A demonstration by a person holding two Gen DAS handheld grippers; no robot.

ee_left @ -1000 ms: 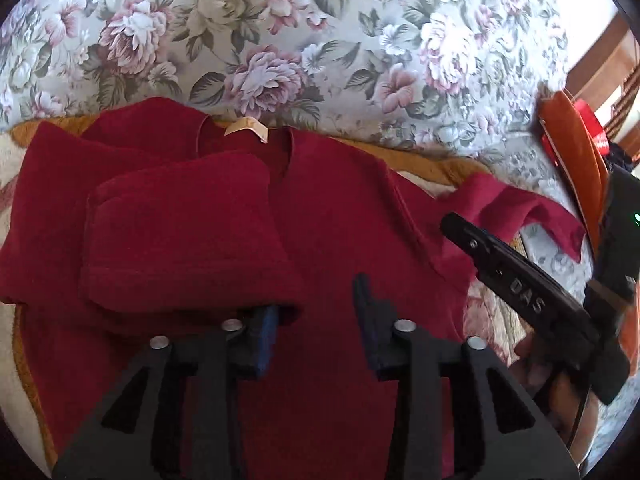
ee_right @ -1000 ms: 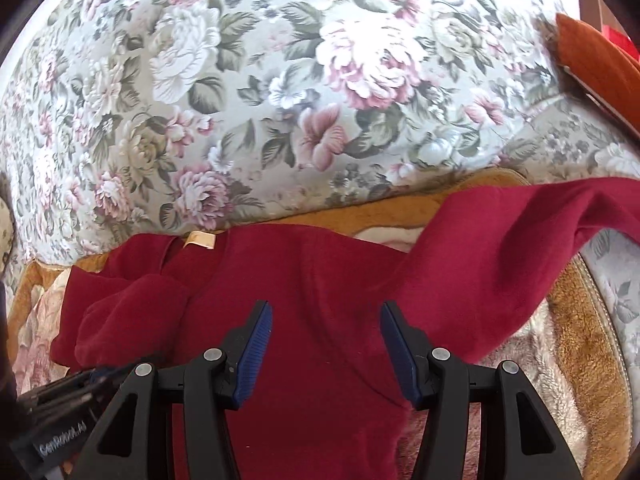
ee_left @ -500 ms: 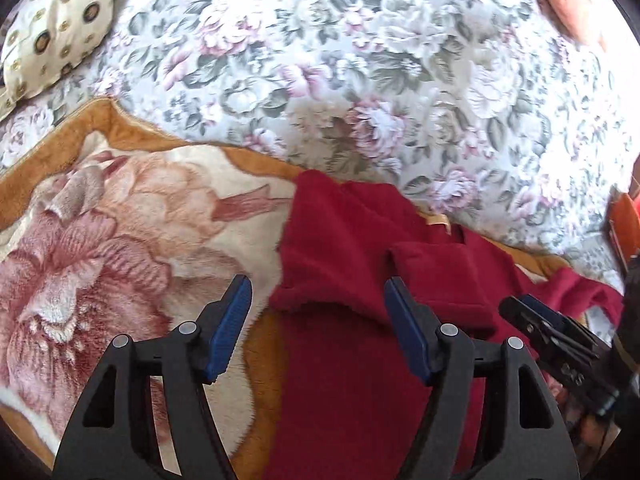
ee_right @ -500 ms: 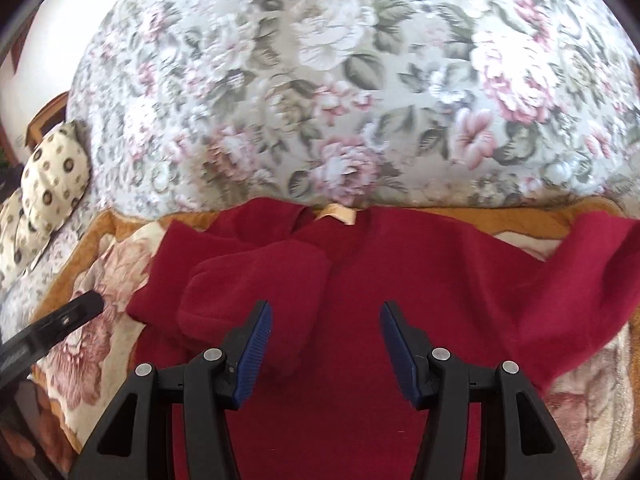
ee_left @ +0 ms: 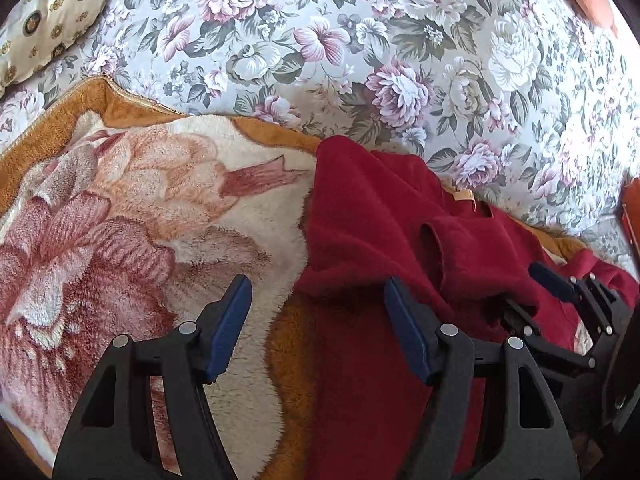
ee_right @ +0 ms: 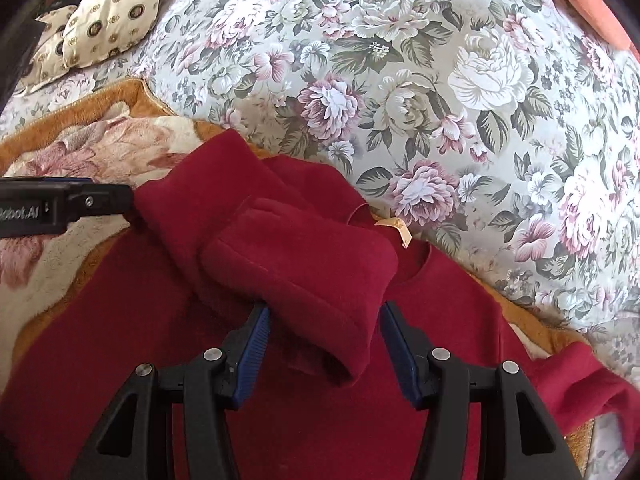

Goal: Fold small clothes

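Note:
A dark red sweater [ee_left: 360, 220] lies flat on a plush blanket [ee_left: 140, 200], collar label [ee_right: 396, 228] at the far side. Its left sleeve [ee_right: 304, 264] is folded over the chest. My left gripper [ee_left: 318, 320] stands open over the sweater's left edge, one finger above the blanket and the other above red cloth. Seen from the right wrist, one of its fingers [ee_right: 92, 202] reaches the shoulder edge. My right gripper [ee_right: 326, 340] is open, and the folded sleeve's cuff lies between its blue pads. The other sleeve [ee_right: 580, 380] stretches out to the right.
A floral bed cover [ee_left: 360, 40] rises behind the sweater. A cream patterned pillow [ee_right: 108, 12] lies at the far left, and an orange cushion [ee_right: 592, 4] shows at the top right. The blanket's orange border [ee_right: 132, 100] runs along the left.
Both grippers have shifted left across the sweater. The left one opened wider and left the folded sleeve for the sweater's left edge. The right one came from near the right sleeve to the folded cuff.

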